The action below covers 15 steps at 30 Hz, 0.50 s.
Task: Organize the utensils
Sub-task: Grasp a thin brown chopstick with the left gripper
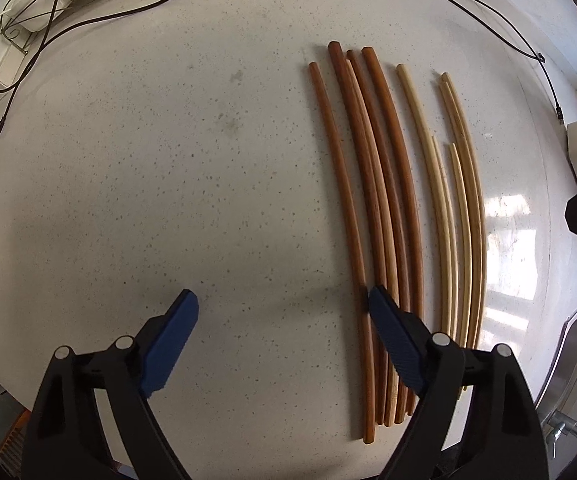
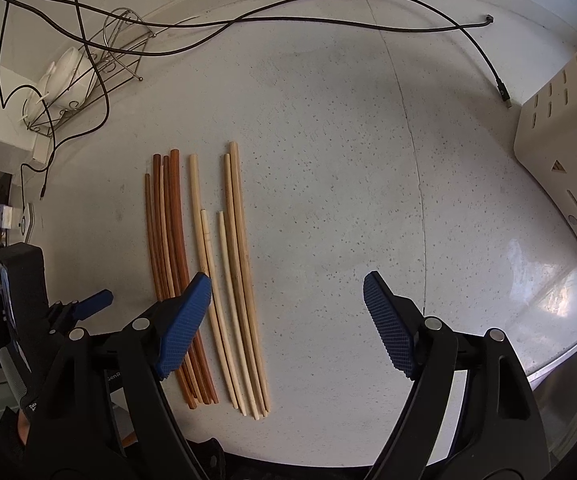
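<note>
Speckled counter | chopsticks sorted brown/pale | left tool, right tool agape, empty | writing unreadable

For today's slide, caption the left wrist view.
Open left hand-held gripper above dark chopsticks lying beside pale chopsticks on speckled counter.

Home kitchen, looks like; speckled white stone-type desk w/ glossy patch reflecting a window; wire dish rack at far left holding white crockery; cream slotted utensil holder at right edge; wooden chopsticks, dark brown and pale, laid out in rows; metal rim, maybe a sink, at near right corner; loose black cables trail across the back.
</note>
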Motion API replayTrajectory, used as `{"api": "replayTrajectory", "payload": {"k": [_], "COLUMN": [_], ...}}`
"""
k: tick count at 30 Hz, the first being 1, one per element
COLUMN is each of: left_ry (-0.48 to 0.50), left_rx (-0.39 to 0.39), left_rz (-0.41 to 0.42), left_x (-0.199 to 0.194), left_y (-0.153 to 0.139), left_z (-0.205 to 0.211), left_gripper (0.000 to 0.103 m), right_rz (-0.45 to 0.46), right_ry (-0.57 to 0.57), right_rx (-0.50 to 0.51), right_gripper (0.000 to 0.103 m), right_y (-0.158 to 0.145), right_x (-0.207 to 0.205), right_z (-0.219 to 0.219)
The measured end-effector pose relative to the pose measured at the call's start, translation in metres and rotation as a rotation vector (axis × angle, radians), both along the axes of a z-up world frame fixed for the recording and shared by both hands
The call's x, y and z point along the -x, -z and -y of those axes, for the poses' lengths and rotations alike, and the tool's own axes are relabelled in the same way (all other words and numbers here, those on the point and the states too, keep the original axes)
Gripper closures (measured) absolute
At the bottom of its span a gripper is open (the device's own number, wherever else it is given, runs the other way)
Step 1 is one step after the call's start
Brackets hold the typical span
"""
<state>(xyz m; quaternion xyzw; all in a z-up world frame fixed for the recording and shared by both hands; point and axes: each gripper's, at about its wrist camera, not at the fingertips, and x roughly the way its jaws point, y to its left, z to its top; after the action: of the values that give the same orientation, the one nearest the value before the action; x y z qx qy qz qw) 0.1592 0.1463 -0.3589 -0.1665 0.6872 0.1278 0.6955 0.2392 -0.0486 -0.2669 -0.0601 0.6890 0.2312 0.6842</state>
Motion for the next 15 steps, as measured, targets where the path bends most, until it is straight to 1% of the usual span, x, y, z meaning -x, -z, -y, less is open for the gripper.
{"api": "replayTrajectory", "payload": {"k": [3,5,7,9,12,15], "left_ry": [0.014,0.012,0.003,-0.007,-0.003,-0.002], "left_rx": [0.004,0.011,0.028,0.048,0.07,0.109], "left_rz": [-0.005,-0.01,-0.022,-0.033,-0.046,-0.056], "left_x": [0.0,0.002,0.008,0.009,0.014,0.021], "left_y": [0.0,-0.002,-0.01,-0.014,-0.017,-0.018], "left_z": [-0.002,-0.003,-0.004,-0.003,-0.005,-0.007], "left_gripper": [0.023,0.028,0.041,0.049,0.052,0.064], "right_rz": [0.001,-0.003,-0.004,-0.008,-0.024,-0.043], "right_ry": [-0.003,-0.008,-0.01,-0.008,-0.004,-0.01], "right_rx": [0.001,0.005,0.006,0.005,-0.003,-0.005], "right_gripper": [0.028,0.028,0.028,0.028,0.028,0.028], "right_y": [-0.001,0.0,0.001,0.002,0.004,0.008], "right_x": [0.0,0.001,0.002,0.002,0.001,0.001], "right_z": [0.0,0.0,-0.003,-0.002,-0.002,-0.003]}}
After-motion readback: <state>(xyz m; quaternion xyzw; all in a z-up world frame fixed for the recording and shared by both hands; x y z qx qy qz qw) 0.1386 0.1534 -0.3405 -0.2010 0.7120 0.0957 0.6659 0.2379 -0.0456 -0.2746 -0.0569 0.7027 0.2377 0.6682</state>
